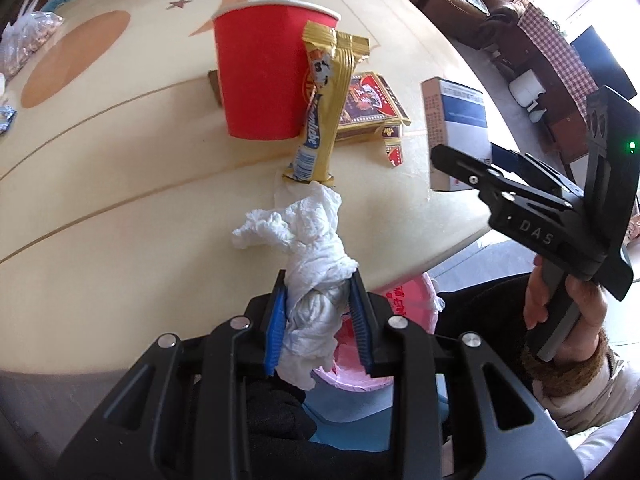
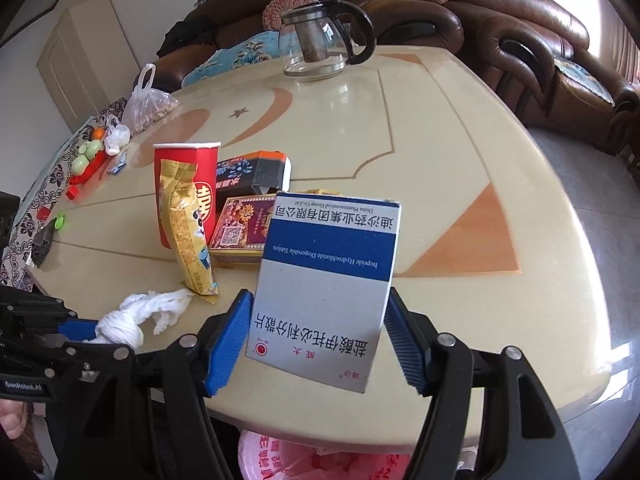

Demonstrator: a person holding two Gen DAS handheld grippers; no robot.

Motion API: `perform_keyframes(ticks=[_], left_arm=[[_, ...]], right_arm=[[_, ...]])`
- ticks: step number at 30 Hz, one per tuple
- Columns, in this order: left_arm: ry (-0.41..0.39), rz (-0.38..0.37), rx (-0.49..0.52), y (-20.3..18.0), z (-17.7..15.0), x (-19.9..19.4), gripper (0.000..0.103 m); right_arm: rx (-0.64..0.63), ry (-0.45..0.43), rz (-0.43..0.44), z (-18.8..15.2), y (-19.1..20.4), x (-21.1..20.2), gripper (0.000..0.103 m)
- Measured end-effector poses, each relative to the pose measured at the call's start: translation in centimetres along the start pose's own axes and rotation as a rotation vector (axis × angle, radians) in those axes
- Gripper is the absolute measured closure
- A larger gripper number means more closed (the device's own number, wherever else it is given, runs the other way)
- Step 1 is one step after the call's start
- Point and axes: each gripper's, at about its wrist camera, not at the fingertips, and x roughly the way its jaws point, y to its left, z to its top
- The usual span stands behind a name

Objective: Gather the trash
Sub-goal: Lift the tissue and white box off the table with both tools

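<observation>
My left gripper (image 1: 320, 284) is shut on a crumpled white tissue (image 1: 304, 240) at the table's near edge; the tissue also shows in the right wrist view (image 2: 136, 316). My right gripper (image 2: 320, 312) is shut on a blue-and-white medicine box (image 2: 328, 280), held upright at the table edge; the box also shows in the left wrist view (image 1: 456, 128). A gold snack wrapper (image 1: 320, 108) leans on a red paper cup (image 1: 260, 72). A red-and-gold cigarette pack (image 1: 368, 108) lies behind it. A bin lined with a pink bag (image 2: 320, 460) stands below the table edge.
A glass teapot (image 2: 324, 44) stands at the far side of the cream table (image 2: 460, 160). A dark box (image 2: 256, 172) lies behind the cup. Plastic bags (image 2: 148, 104) and toys (image 2: 88, 160) sit at the left. Brown sofas (image 2: 540, 48) surround the table.
</observation>
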Motion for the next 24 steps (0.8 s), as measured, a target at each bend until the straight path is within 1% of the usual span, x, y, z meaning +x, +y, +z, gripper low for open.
perform_keyframes(ticks=[6,11,15,24], left_arm=[[-0.025,0.008,0.001,-0.4,-0.3,-0.6,0.074],[-0.048,0.008,-0.004,-0.5,-0.2,-1.8,0.074],[-0.071,0.016,0.015,-0.9,-0.4,-2.8,0.074],[-0.092,0.028,0.013,-1.3,-1.0,-4.4,0.074]], right_arm=[[-0.018,-0.019,-0.021,-0.1,-0.1,-1.4,0.038],[-0.017,-0.035,-0.020,-0.1,-0.3,-2.5,0.038],[-0.022,-0.044,-0.024,0.1,-0.4,-3.0,0.038],[-0.022,-0.058,-0.030,0.1,-0.6,-3.8,0.038]])
